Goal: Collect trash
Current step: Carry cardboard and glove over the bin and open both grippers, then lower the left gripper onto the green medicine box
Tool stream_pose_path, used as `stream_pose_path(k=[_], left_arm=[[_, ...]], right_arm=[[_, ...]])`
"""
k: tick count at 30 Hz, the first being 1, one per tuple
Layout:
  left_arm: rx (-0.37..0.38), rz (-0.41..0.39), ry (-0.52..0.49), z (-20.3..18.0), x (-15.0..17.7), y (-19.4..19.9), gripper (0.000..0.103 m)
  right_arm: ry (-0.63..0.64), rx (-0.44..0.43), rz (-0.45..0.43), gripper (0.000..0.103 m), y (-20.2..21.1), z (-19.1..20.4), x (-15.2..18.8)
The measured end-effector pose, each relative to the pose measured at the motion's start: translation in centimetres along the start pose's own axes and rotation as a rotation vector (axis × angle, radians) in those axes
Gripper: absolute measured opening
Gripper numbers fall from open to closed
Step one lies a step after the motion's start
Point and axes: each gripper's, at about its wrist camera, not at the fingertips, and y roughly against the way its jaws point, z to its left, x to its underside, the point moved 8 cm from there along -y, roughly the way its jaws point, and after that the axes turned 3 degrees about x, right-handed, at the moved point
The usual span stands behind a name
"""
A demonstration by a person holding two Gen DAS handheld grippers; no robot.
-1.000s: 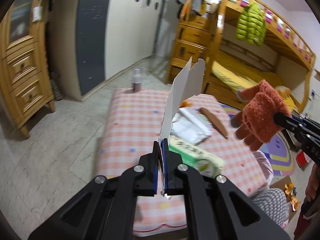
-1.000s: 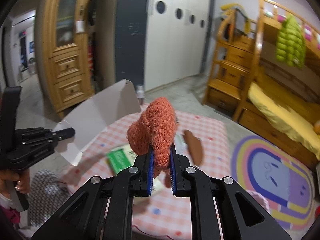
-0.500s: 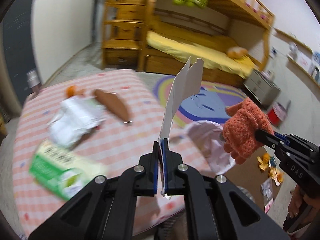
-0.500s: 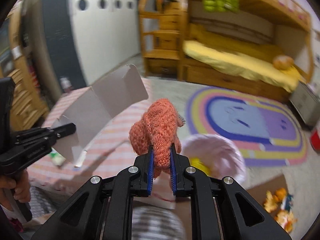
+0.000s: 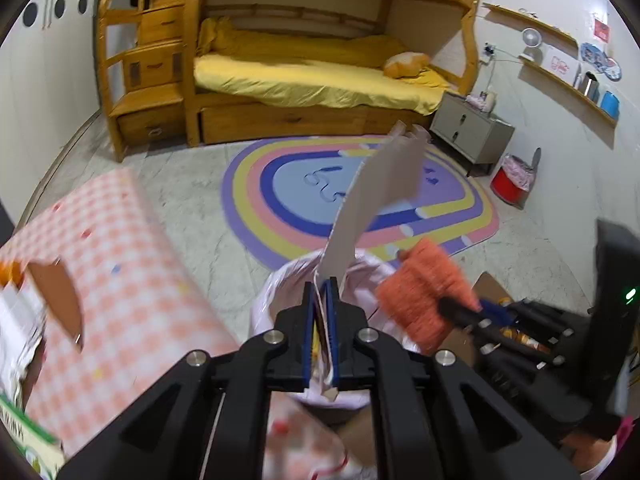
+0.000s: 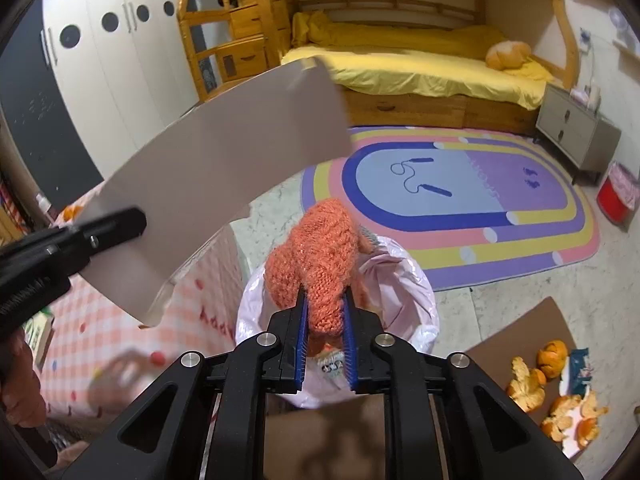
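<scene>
Orange knitted glove [image 6: 318, 268] sits between the pads of the right gripper [image 6: 324, 334], directly over the mouth of the pink-lined trash bin [image 6: 416, 280]. The jaws are opening; the knit bulges between them and the pads seem only just on it, so the hold is going.

Grey cardboard sheet [image 5: 372, 200] stands edge-up in the left gripper [image 5: 320, 336], also above the bin, to the left of the glove. These jaws are opening too; a thin gap shows beside the card, so it looks barely pinched.

Risks, my reading:
- The card is long and broad next to the bin mouth. Dropped on a tilt, it may bridge the rim or tip out onto the floor.
- If the card lands first it could cover the opening, and the glove would then rest on top or slide off.
- The fuzzy knit may cling to the ridged pads and hang instead of falling.
- Both grippers crowd the same opening; a knock could shift the light bin or its liner.

Checked tablecloth [image 6: 120, 340] lies on the left, just beside the bin. Orange peels [image 6: 560, 392] lie on brown cardboard [image 6: 532, 332] on the floor at right, not yet collected.
</scene>
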Motion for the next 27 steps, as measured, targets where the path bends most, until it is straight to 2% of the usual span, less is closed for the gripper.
stream_pose_path(k=[1, 2, 3, 4, 11, 17, 21, 24, 27], left_arm=[[0.001, 0.001, -0.003, -0.1, -0.4, -0.4, 0.032], [0.0, -0.002, -0.001, -0.1, -0.5, -0.5, 0.046], [-0.004, -0.017, 0.002, 0.0, -0.6, -0.4, 0.059], [-0.011, -0.032, 0.004, 0.1, -0.6, -0.1, 0.06], [-0.144, -0.045, 0.052, 4.5, 1.5, 3.4, 0.06], [-0.218, -0.026, 0.131, 8.5, 4.0, 6.6, 0.064], [-0.261, -0.02, 0.165, 10.6, 6.0, 8.4, 0.068], [-0.305, -0.029, 0.19, 12.3, 7.6, 10.2, 0.075], [-0.358, -0.051, 0.222, 14.4, 9.6, 12.6, 0.076]], right_arm=[[-0.011, 0.003, 0.005, 0.019, -0.7, -0.1, 0.0], [-0.02, 0.005, 0.013, 0.033, -1.4, -0.5, 0.0], [-0.029, 0.005, 0.026, 0.058, -2.2, -0.7, 0.1], [-0.038, 0.013, 0.032, 0.065, -2.6, -1.0, 0.1], [-0.083, 0.016, 0.014, 0.064, -0.9, -2.1, 0.7], [-0.072, 0.007, -0.042, 0.064, 2.4, -0.6, -0.2], [-0.032, -0.037, -0.082, 0.064, 4.8, 2.5, -0.2], [0.03, -0.079, -0.084, 0.064, 5.7, 6.0, -0.1], [0.088, -0.114, -0.079, 0.064, 5.9, 9.1, 0.1]])
